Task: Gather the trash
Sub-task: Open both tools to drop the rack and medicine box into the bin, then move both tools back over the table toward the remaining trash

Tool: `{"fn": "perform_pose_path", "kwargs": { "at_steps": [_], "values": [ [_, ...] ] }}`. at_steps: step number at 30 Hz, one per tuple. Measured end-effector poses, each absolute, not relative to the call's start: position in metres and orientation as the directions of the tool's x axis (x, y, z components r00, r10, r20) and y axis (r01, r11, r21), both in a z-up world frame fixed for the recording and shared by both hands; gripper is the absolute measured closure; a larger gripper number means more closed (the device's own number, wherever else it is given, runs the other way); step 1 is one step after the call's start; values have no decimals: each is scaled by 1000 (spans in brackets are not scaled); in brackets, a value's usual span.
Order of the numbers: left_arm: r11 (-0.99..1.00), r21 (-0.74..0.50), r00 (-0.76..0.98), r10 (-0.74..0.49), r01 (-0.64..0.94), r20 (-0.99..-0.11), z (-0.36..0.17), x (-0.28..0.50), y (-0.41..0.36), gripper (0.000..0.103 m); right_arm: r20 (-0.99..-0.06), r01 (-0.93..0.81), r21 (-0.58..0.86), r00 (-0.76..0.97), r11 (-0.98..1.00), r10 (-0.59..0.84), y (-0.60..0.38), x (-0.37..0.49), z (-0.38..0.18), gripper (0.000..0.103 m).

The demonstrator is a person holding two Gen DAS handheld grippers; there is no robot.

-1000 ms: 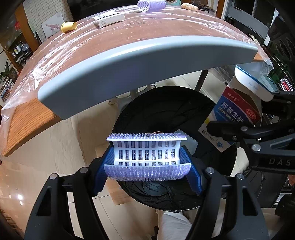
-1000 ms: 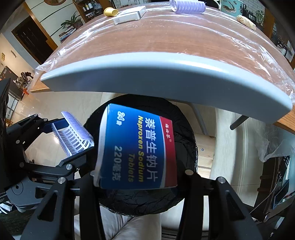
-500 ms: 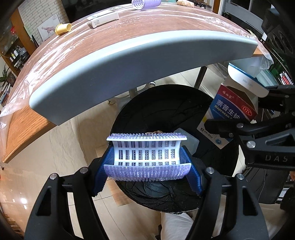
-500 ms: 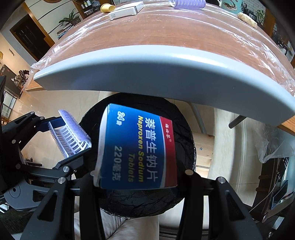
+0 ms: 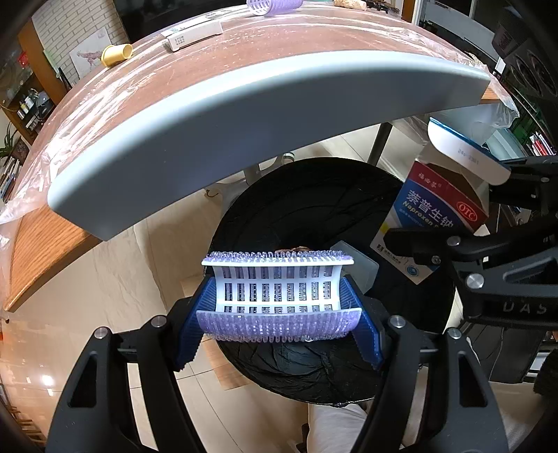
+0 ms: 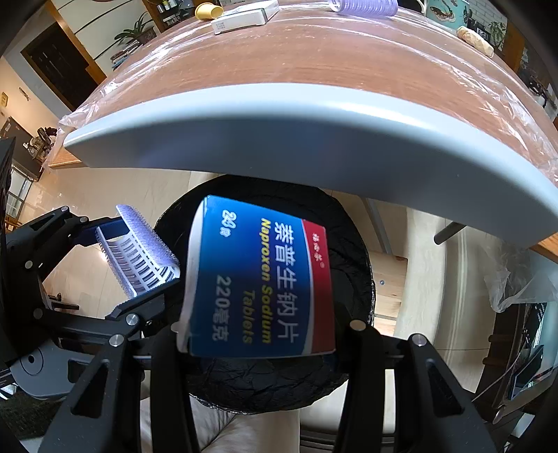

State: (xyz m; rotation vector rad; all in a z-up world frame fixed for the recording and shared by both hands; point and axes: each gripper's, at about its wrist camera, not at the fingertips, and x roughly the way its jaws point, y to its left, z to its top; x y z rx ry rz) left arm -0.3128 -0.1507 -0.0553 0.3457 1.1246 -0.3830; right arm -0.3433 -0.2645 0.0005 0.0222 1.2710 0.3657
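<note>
Over the last second little is altered in the grasps: the hair roller [image 5: 279, 292] is still pinched between the blue pads of the left tool [image 5: 279, 303], and the medicine box [image 6: 258, 278] is still clamped between the fingers of the right tool [image 6: 258, 334]. What has shifted is the framing: in the left wrist view the bench [image 5: 265, 101] edge now sits a little higher and the bin [image 5: 314, 209] appears more fully beneath the roller. It is judged that both items have been carried off the bench and lined up over the black-lined bin on the floor, so the release step seems close.

The left tool is held pointing forward and downward, with the roller lying crosswise over the near part of the bin mouth. The right tool is held just beside it, the box's open flap being visible in the left view, and the box is seen against the bin opening.

More trash is left on the bench: a second roller [image 6: 362, 6], a white carton [image 6: 240, 19], a yellow cap [image 6: 207, 11] and a crumpled scrap [image 6: 474, 36].
</note>
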Motion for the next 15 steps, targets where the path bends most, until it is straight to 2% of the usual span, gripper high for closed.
{"fn": "perform_pose_path", "kwargs": {
  "at_steps": [6,9,15],
  "values": [
    [877,46,374,-156,479,-914,-54,-313,-151,31,-918,-251,241,254,938,304,-267,-344,2,56],
    [884,32,379,-168,467,-910,-52,-313,-149,30,-910,-228,258,269,939,315,-272,-345,5,38],
    [888,30,388,-170,459,-906,-48,-315,-144,27,-902,-216,274,279,937,328,-280,-349,13,36]
  ]
}}
